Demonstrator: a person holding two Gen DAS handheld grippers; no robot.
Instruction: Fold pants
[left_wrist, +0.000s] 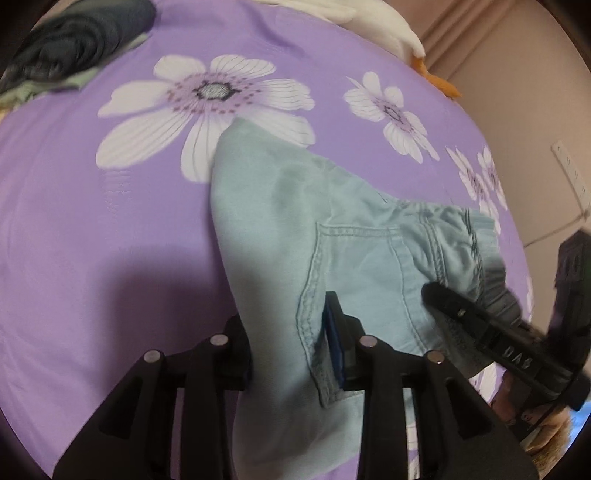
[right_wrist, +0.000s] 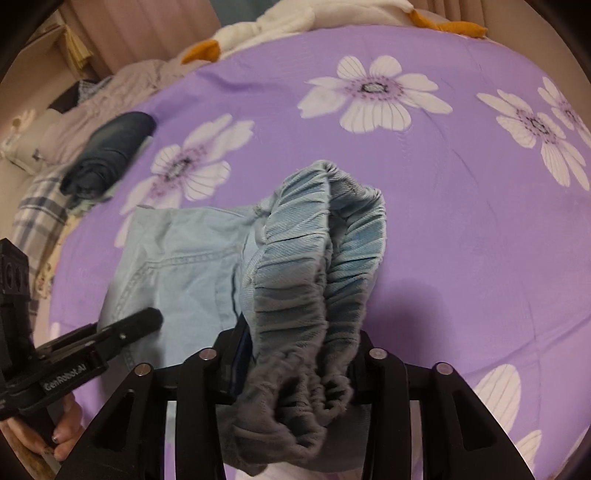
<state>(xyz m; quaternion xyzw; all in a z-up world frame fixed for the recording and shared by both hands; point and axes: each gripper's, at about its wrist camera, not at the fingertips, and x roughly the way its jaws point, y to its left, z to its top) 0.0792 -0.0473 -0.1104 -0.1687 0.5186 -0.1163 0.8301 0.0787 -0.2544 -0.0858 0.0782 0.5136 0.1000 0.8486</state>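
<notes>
Light blue denim pants lie partly folded on the purple flowered bedsheet. In the left wrist view, my left gripper is shut on the pants beside the stitched back pocket, with cloth filling the gap between its fingers. The right gripper reaches in from the right at the waistband. In the right wrist view, the gathered elastic waistband bunches up through my right gripper, which is shut on it. The rest of the pants spread to the left, where the left gripper rests on them.
A dark folded garment lies far left on the bed, also in the left wrist view. A white plush toy with orange parts sits at the far edge. Pillows and a plaid blanket crowd the left. A hand holds the left gripper.
</notes>
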